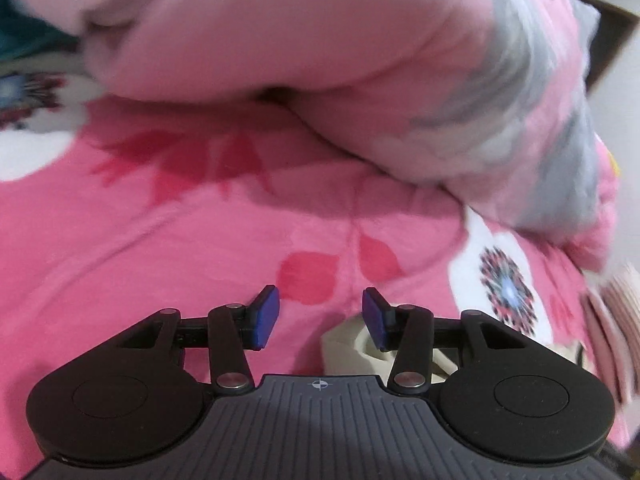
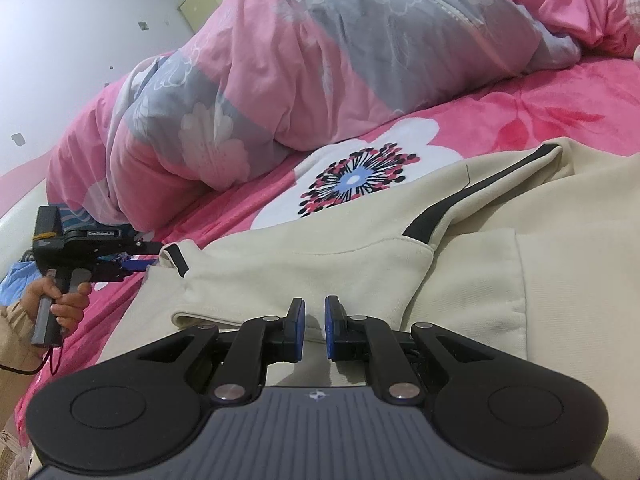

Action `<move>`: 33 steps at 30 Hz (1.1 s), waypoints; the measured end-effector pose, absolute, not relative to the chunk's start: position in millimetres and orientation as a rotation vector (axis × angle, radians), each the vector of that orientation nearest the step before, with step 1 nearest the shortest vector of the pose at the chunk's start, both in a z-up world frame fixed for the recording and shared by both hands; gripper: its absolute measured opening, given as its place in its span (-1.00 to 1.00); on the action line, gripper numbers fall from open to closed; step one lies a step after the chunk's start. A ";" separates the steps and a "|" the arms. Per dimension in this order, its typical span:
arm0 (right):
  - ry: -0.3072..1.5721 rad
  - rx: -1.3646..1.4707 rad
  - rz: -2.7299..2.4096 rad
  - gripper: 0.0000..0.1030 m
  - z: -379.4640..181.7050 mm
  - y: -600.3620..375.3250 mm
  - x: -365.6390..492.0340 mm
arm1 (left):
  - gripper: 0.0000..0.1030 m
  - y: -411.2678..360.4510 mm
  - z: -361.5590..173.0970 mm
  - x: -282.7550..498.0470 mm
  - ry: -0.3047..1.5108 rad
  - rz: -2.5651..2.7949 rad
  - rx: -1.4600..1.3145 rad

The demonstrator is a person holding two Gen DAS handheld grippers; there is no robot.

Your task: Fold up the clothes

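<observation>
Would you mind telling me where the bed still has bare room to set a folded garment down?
The free patch is the pink bedspread between the bunched duvet and the cream garment, around the white flower print. Nearer, the garment covers everything.

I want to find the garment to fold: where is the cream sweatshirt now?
In the right wrist view the cream sweatshirt lies on the pink flowered bedsheet, right of centre, in front of the rolled pink and grey quilt.

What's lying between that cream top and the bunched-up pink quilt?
In the right wrist view, only bedsheet separates the cream top from the quilt: pink, with a white flower print.
</observation>
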State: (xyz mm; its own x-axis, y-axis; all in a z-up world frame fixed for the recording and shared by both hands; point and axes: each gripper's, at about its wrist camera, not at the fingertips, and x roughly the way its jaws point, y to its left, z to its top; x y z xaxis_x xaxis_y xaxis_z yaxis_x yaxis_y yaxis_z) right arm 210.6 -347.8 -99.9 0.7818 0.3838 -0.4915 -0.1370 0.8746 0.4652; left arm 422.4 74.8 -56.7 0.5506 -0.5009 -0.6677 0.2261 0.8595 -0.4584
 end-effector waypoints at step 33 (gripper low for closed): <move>0.614 0.438 0.298 -0.82 -101.8 -349.1 210.6 | -0.90 -16.3 -71.9 333.4 0.464 -0.081 0.417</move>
